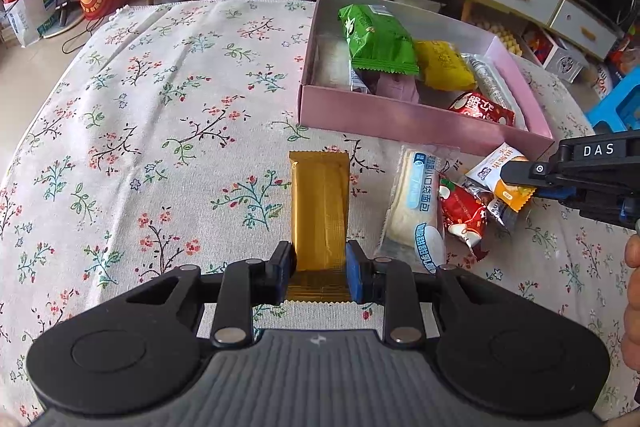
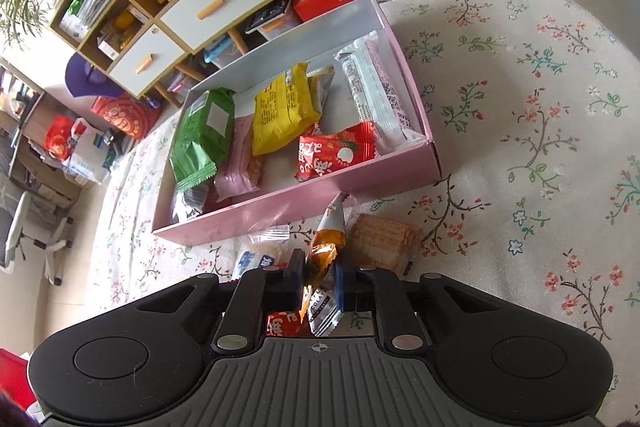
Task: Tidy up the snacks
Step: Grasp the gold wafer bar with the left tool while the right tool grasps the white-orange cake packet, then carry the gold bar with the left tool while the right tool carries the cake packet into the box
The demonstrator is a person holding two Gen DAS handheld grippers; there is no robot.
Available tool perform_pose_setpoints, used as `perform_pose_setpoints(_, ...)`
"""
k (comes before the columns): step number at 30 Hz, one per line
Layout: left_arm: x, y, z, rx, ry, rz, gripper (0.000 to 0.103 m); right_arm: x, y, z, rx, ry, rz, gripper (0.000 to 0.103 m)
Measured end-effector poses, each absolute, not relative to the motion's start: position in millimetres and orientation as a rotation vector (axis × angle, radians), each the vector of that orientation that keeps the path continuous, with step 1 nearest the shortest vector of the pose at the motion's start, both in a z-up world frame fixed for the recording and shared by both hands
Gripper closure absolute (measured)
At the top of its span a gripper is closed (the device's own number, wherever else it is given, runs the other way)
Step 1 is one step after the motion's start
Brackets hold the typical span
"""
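While left gripper (image 1: 320, 269) clamps gold wafer bar (image 1: 319, 211) lying flat on floral tablecloth (image 1: 140, 107), only right wrist view shows right gripper (image 2: 318, 277) pinching orange-white snack packet (image 2: 326, 243), held edge-up just near of pink box (image 2: 280, 203). Box holds green pack (image 2: 202, 139), yellow pack (image 2: 284, 109), red pack (image 2: 336, 151). Bread packet (image 1: 416, 211) lies right of gold bar.

Right gripper (image 2: 318, 277) pinches an orange-white snack packet (image 2: 326, 247) beside the pink box (image 2: 280, 201).
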State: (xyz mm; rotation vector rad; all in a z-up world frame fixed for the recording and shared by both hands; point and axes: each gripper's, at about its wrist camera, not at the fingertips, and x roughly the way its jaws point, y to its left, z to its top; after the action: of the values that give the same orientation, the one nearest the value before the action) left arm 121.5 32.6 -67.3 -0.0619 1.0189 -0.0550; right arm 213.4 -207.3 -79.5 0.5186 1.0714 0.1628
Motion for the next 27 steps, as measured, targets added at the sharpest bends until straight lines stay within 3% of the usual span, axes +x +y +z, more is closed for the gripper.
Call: perform_pose_setpoints(27, 119, 29, -57, -0.076, 0.981, -0.097, 0.077, 180, -209, -39, 0.565, 1.03, 0.222, 0.094)
